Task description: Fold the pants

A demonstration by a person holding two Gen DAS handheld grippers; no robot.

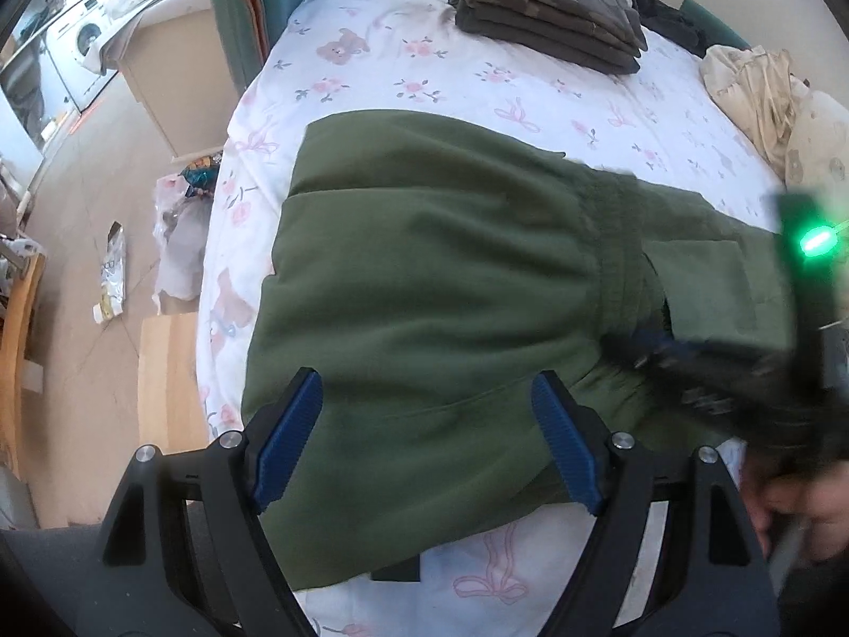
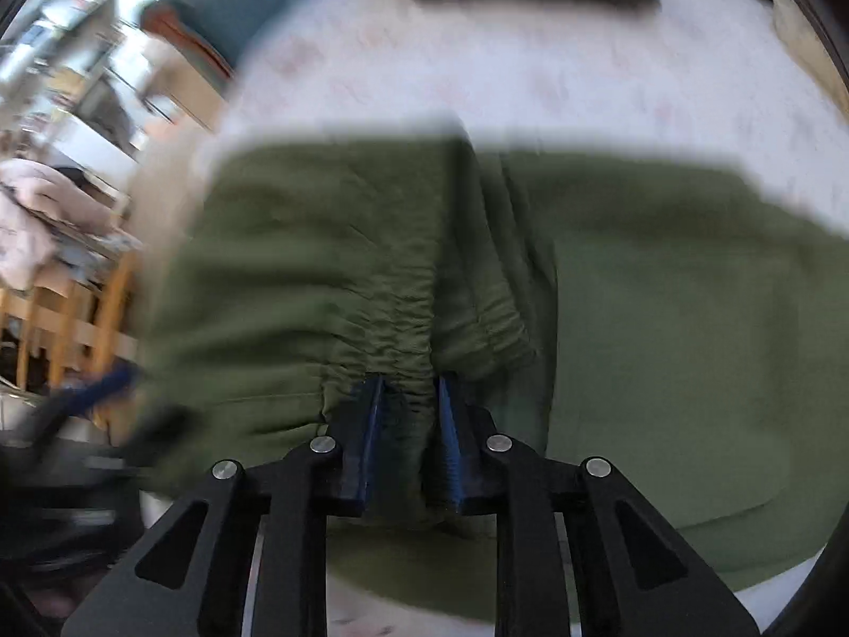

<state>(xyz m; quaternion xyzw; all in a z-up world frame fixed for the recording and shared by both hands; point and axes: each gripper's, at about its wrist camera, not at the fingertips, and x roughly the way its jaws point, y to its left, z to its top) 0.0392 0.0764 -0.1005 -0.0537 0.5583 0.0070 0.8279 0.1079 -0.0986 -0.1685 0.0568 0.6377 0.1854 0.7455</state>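
Note:
Olive green pants [image 1: 435, 276] lie folded on a white floral bedsheet [image 1: 371, 69]. My left gripper [image 1: 427, 403] is open just above the pants' near part, its blue pads wide apart and empty. My right gripper [image 1: 690, 366] shows blurred at the right of the left wrist view, at the gathered waistband [image 1: 618, 255]. In the right wrist view the right gripper [image 2: 408, 398] is shut on the bunched waistband fabric of the pants [image 2: 663, 318]; this view is motion-blurred.
A stack of folded dark clothes [image 1: 552, 10] sits at the far end of the bed. A cream garment [image 1: 759, 85] lies at the right. The bed's left edge drops to a floor with bags [image 1: 180, 233] and cardboard boxes [image 1: 170, 382].

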